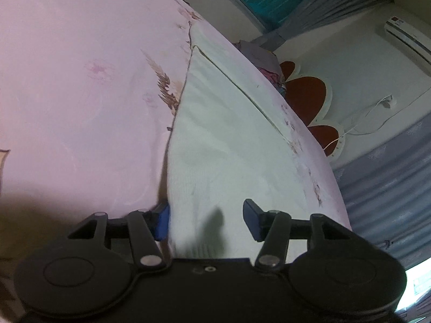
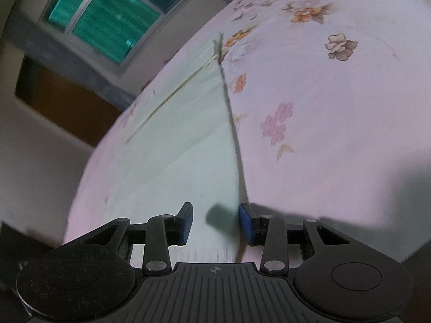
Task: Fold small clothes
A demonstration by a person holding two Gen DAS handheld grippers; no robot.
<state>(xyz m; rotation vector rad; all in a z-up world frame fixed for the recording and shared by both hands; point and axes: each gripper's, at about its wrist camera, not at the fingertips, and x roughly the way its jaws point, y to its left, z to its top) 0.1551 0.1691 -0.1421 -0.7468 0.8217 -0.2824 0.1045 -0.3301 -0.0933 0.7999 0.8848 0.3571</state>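
Observation:
A white knit garment [image 1: 221, 140] lies flat on the pink flowered bed sheet [image 1: 75, 86]. My left gripper [image 1: 206, 222] is open, its blue-padded fingers astride the garment's near edge, the left pad [image 1: 161, 223] at the cloth's side edge. In the right wrist view the same garment [image 2: 183, 140] stretches away from me on the sheet [image 2: 336, 107]. My right gripper [image 2: 215, 223] is open, its right pad [image 2: 246, 223] at the garment's right edge and the cloth between the jaws. Neither gripper holds anything.
A red and white flower-shaped headboard [image 1: 307, 91] and a pile of clothes [image 1: 264, 62] lie beyond the bed. A window [image 2: 107, 18], grey curtains [image 1: 382, 177], a wall air conditioner [image 1: 406, 37] and a wooden cabinet [image 2: 62, 102] surround the bed.

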